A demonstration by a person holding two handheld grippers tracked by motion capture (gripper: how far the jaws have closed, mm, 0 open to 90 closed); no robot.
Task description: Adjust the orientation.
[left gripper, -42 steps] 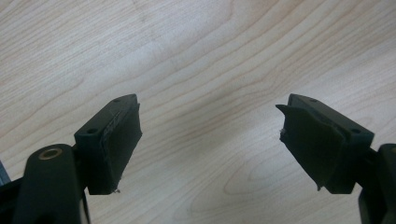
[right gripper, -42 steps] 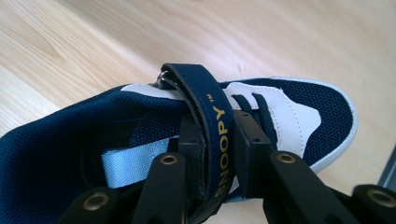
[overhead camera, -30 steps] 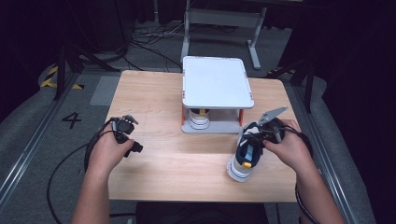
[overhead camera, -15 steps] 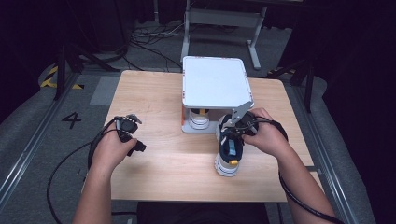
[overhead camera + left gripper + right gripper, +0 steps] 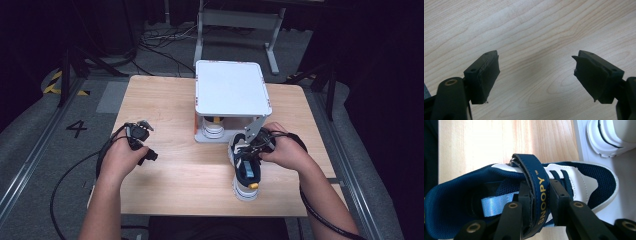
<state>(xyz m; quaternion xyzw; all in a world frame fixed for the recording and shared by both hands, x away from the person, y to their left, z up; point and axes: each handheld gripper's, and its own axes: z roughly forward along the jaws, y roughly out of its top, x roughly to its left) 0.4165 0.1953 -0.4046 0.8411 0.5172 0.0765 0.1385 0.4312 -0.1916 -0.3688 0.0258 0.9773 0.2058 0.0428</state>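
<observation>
A navy and white sneaker (image 5: 246, 172) stands on the wooden table (image 5: 175, 175) in front of a white two-level stand (image 5: 231, 87), toe toward the stand. My right gripper (image 5: 251, 144) is shut on its navy strap (image 5: 536, 177), which bears gold lettering; the jaws pinch the strap from both sides (image 5: 539, 192). The sneaker's toe (image 5: 604, 180) lies over the stand's white base (image 5: 584, 147). A second, white sneaker (image 5: 214, 127) sits on that base under the top plate. My left gripper (image 5: 142, 127) rests at the table's left, open over bare wood (image 5: 536, 72).
The stand takes up the table's far middle. Cables trail from both grippers off the near edge. Beyond the table are a metal frame (image 5: 235, 20), floor cables and dark surroundings. Bare wood lies between the two hands.
My right hand has carried the sneaker leftward, from the table's right side to the front of the stand. The left hand has stayed put.
</observation>
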